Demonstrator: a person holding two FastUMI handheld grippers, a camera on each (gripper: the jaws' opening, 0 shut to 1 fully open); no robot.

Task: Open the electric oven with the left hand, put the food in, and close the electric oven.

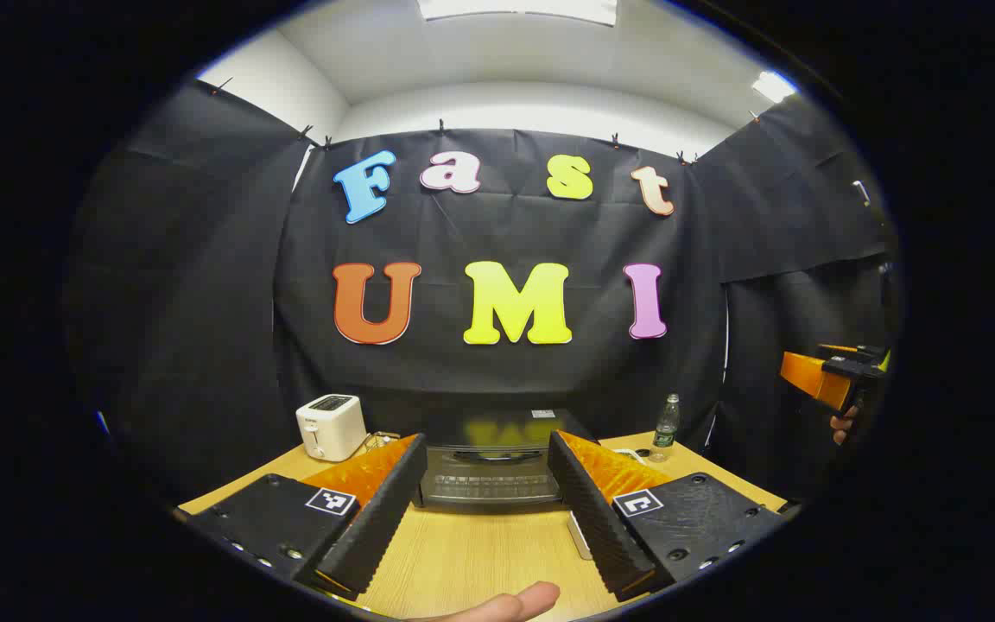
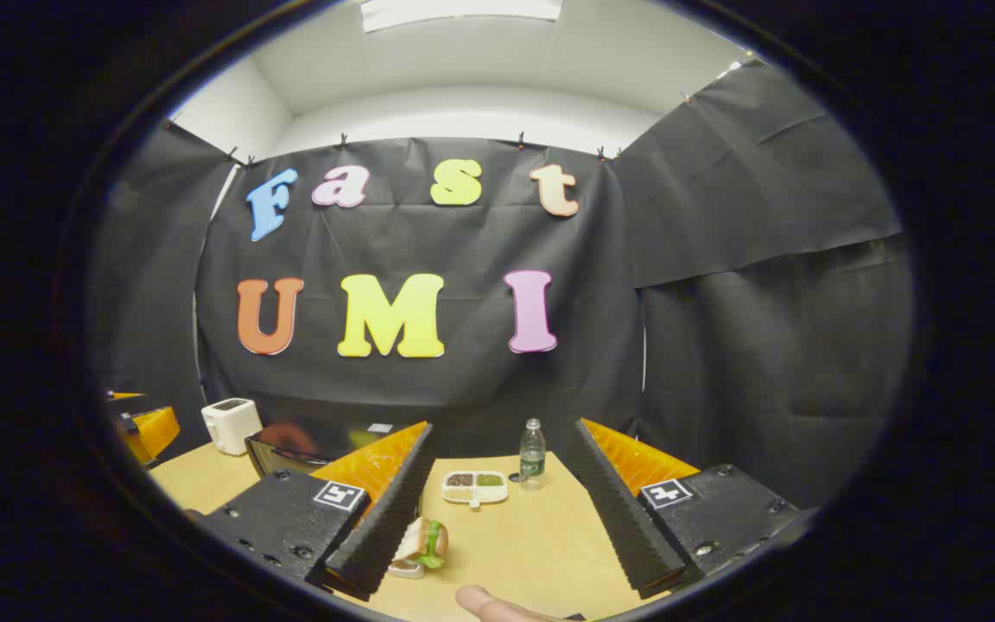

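Your electric oven (image 1: 491, 471) sits closed at lower centre of the left gripper view, framed by the wide-open left gripper (image 1: 489, 510), lined up for its handle. The sandwich (image 2: 422, 544) waits beside your spread, empty right gripper (image 2: 497, 518).

left gripper (image 1: 484, 510): ridged fingers (image 1: 377, 518) | orange flanks | square tags, screws

Left tongs (image 1: 487, 510): jaws spread wide, level, pointing forward, nothing between them; a fingertip (image 1: 510, 603) shows beneath. Right tongs (image 2: 497, 510): jaws likewise wide apart and empty, held level; a fingertip (image 2: 489, 602) shows at the lower edge
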